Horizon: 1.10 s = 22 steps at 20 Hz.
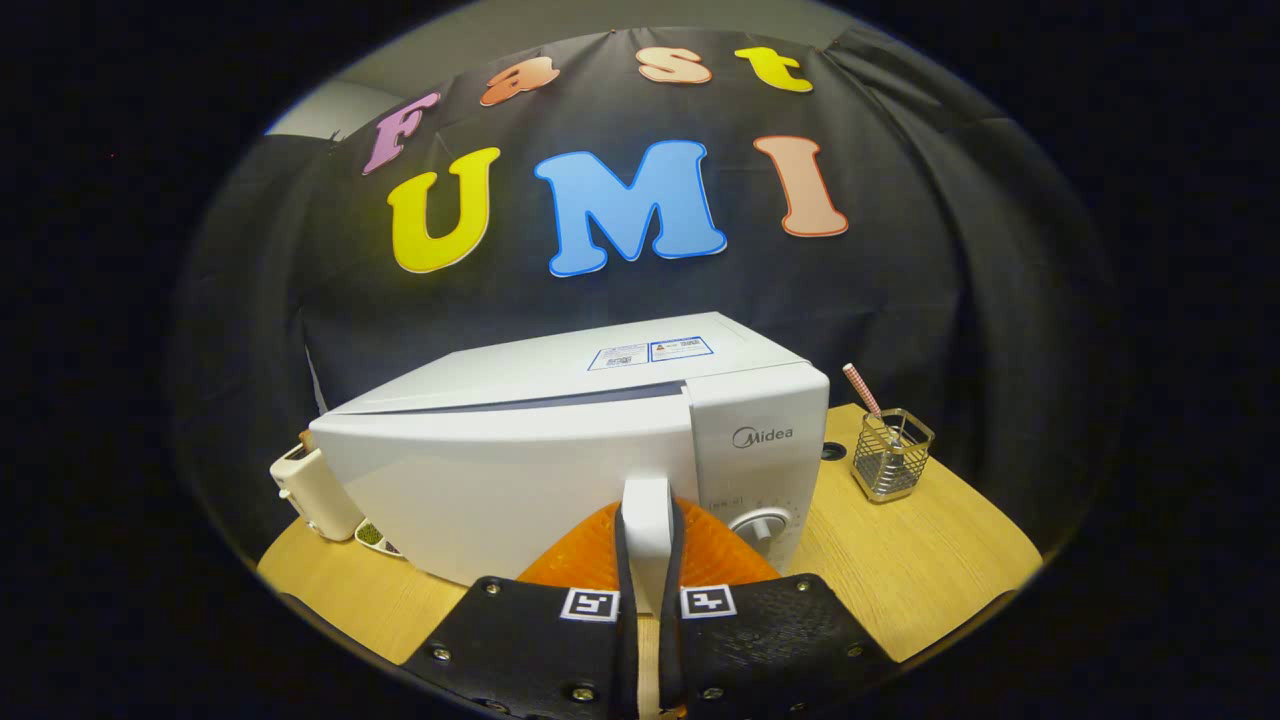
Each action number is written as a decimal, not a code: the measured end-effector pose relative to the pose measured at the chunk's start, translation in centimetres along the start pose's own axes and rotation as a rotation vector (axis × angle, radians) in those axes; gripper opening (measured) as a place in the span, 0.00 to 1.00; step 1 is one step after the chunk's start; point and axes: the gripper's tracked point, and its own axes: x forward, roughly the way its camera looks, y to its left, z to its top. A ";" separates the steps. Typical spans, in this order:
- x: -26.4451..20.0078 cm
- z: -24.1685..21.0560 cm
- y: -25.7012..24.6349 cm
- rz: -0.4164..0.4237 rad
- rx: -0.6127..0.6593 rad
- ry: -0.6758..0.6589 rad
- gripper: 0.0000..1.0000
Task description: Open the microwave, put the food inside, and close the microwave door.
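Gripper view. The gripper (648,560) points at the front of the microwave (590,440), and its two fingers (600,555) are pressed against the two sides of the door handle (646,530), a white upright bar at the door's latch edge. The handle stands between the fingers and fills the gap, so the gripper is pinching the handle.

The microwave is a white unit standing on a light wooden table (930,570), set toward the table's back edge and close to the black cloth wall (900,290) behind it. The microwave door (500,480) is pulled slightly ajar: a narrow dark gap runs along its top edge, widening toward the latch side next to the control panel (757,470). The control panel sits just beside the handle and carries a round dial (760,527). A sticker label (650,352) lies on the microwave's top surface.

Near the table's back right corner stands a wire-mesh holder (891,455), well apart from the microwave, with a striped straw (861,389) leaning out of it. At the table's left edge, beside the door's hinge side, a cream-coloured appliance (312,490) is partly hidden by the microwave. Just in front of it a small dish (372,535) with something green shows past the door's lower corner; whether this is the food cannot be told.
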 end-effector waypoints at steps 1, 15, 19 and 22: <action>-0.9 -0.2 0.3 0.004 -0.025 -0.010 0.08; -10.6 -3.6 5.0 -0.017 0.087 -0.109 0.09; -12.9 -4.7 7.2 0.018 0.139 -0.135 0.10; -14.4 -5.4 9.1 0.061 0.161 -0.131 0.11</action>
